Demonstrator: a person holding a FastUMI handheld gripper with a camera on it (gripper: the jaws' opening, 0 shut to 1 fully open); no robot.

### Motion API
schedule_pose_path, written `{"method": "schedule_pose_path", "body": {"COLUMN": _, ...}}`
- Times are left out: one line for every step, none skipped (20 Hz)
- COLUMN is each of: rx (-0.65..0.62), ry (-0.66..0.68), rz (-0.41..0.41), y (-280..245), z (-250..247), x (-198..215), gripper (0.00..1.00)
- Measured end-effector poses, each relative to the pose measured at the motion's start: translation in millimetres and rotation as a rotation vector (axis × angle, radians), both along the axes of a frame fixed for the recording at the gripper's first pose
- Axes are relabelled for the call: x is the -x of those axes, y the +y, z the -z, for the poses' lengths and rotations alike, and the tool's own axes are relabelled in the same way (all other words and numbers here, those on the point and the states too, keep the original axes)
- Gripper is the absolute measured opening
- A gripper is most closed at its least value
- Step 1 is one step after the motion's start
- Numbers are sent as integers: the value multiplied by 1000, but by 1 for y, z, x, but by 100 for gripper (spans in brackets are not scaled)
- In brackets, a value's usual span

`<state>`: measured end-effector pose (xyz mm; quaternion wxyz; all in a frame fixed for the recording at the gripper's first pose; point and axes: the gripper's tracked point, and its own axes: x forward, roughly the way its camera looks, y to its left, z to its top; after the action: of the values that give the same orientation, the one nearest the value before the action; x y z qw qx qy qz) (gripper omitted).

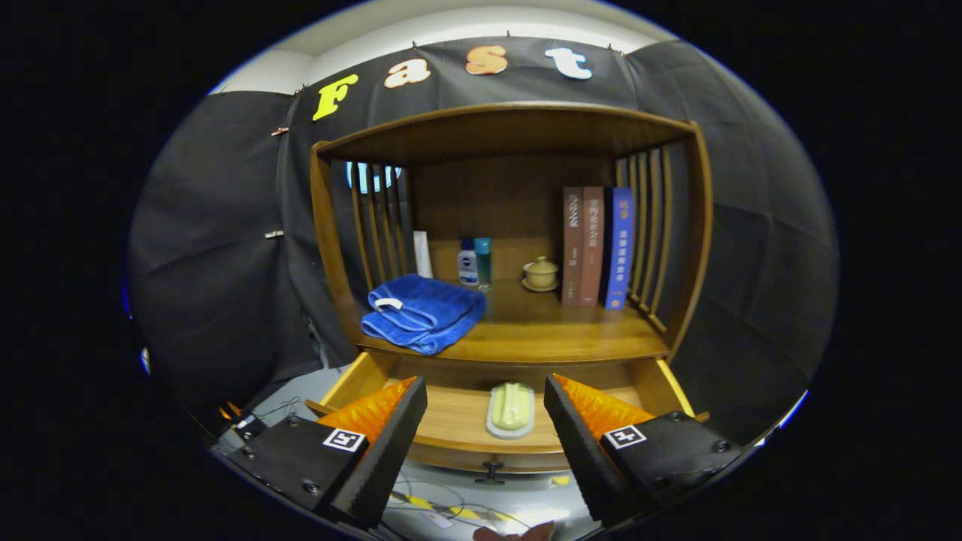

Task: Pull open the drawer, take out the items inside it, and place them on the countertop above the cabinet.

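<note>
The black-and-orange tongs (485,421) hang wide apart, empty. Between and just ahead of them, a pale green soap dish (511,409) lies in the open wooden drawer (458,417). Closing off-centre could nudge it aside.

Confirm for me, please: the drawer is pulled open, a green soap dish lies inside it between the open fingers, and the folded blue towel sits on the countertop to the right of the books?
Not quite. The gripper view shows the folded blue towel left of the books, not right. The rest holds: the drawer is open, the green soap dish lies inside, and the gripper is open around it without touching.
</note>
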<state>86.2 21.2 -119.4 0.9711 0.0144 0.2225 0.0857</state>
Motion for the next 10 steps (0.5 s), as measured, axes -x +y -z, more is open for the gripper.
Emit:
{"method": "schedule_pose_path", "body": {"rx": 35, "ry": 33, "rz": -20, "y": 0, "z": 4, "x": -11, "gripper": 99}}
{"method": "schedule_pose_path", "body": {"rx": 77, "ry": 81, "rz": -37, "y": -1, "z": 14, "x": -19, "gripper": 99}}
{"method": "schedule_pose_path", "body": {"rx": 110, "ry": 138, "rz": -55, "y": 0, "z": 26, "x": -25, "gripper": 99}}
{"method": "schedule_pose_path", "body": {"rx": 128, "ry": 199, "rz": -70, "y": 4, "z": 40, "x": -32, "gripper": 99}}
{"method": "schedule_pose_path", "body": {"rx": 135, "ry": 260, "rz": -85, "y": 8, "z": 57, "x": -37, "gripper": 99}}
{"method": "schedule_pose_path", "body": {"rx": 140, "ry": 319, "rz": -99, "y": 11, "z": 72, "x": -42, "gripper": 99}}
{"method": "schedule_pose_path", "body": {"rx": 151, "ry": 368, "rz": -97, "y": 12, "z": 89, "x": -47, "gripper": 99}}
{"method": "schedule_pose_path", "body": {"rx": 165, "ry": 415, "rz": -93, "y": 9, "z": 103, "x": -53, "gripper": 99}}
{"method": "schedule_pose_path", "body": {"rx": 185, "ry": 446, "rz": -83, "y": 7, "z": 118, "x": -59, "gripper": 99}}
{"method": "schedule_pose_path", "body": {"rx": 203, "ry": 476, "rz": -73, "y": 4, "z": 131, "x": -66, "gripper": 99}}
